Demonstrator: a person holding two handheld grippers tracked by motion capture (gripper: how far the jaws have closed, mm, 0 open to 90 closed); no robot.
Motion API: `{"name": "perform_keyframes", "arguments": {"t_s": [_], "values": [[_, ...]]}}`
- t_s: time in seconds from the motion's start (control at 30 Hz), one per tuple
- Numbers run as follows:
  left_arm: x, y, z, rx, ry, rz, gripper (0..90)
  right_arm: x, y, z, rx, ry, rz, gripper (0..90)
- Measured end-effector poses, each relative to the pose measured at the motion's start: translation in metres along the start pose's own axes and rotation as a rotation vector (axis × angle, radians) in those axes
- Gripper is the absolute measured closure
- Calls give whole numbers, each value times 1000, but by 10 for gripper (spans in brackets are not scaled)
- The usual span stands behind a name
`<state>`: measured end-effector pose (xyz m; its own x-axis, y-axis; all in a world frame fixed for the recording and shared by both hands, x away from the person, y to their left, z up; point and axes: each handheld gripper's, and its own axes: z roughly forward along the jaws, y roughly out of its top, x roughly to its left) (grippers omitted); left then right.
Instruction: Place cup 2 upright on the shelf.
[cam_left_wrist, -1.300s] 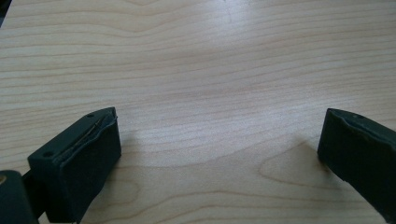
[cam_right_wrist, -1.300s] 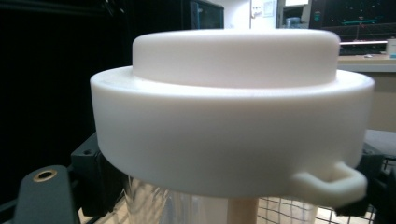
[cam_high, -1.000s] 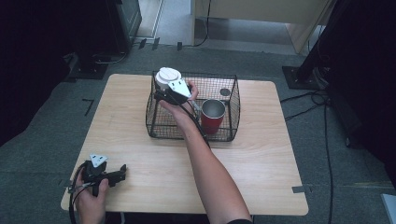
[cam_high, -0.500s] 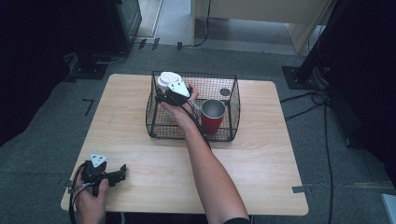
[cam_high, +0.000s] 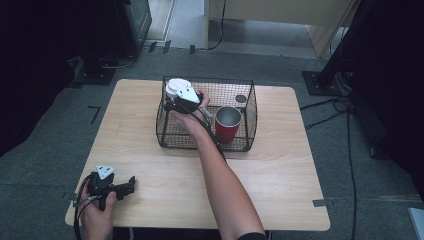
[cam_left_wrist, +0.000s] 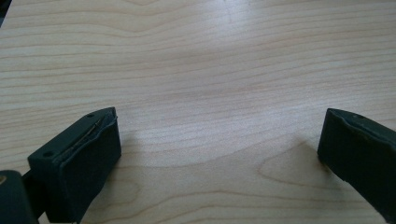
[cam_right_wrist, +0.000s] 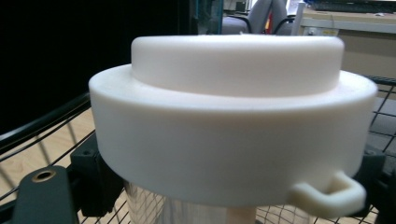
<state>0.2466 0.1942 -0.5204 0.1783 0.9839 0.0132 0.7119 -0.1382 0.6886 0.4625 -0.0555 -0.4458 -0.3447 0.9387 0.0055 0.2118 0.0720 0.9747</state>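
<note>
My right gripper (cam_high: 176, 101) has its jaws on either side of the white-lidded bottle (cam_right_wrist: 233, 121) at the wire basket's (cam_high: 206, 142) back left corner; they've just been easing apart. My left gripper (cam_left_wrist: 219, 154) rests on the table (cam_left_wrist: 210, 60), jaws wide apart.

Your left gripper (cam_left_wrist: 219, 154) looks straight down its two black jaws at the wooden tabletop (cam_left_wrist: 210, 70), and the jaws stand wide apart with nothing between them. One jaw rises at the lower left, its dark pad facing inward and two small holes showing on its top edge, while the other comes in at the lower right edge. You see pale, light-grained wood between and beyond them, and each jaw throws a soft shadow on the wood beside it.
</note>
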Motion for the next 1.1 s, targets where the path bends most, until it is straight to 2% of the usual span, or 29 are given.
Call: {"name": "perform_keyframes", "arguments": {"t_s": [0.17, 0.33, 0.6, 0.77, 1.1], "values": [[0, 0, 0, 0, 0, 0, 0, 1, 2, -3, 13, 50, 26, 55], [0, 0, 0, 0, 0, 0, 0, 0, 3, -6, -2, 61, 21, 29], [0, 0, 0, 0, 0, 0, 0, -2, 4, -11, -27, 59, -31, 28], [0, 0, 0, 0, 0, 0, 0, -2, 9, -14, -63, 81, -26, 21], [0, 0, 0, -2, 0, -2, 0, 0, 22, -20, -127, 85, -11, 21]]}}
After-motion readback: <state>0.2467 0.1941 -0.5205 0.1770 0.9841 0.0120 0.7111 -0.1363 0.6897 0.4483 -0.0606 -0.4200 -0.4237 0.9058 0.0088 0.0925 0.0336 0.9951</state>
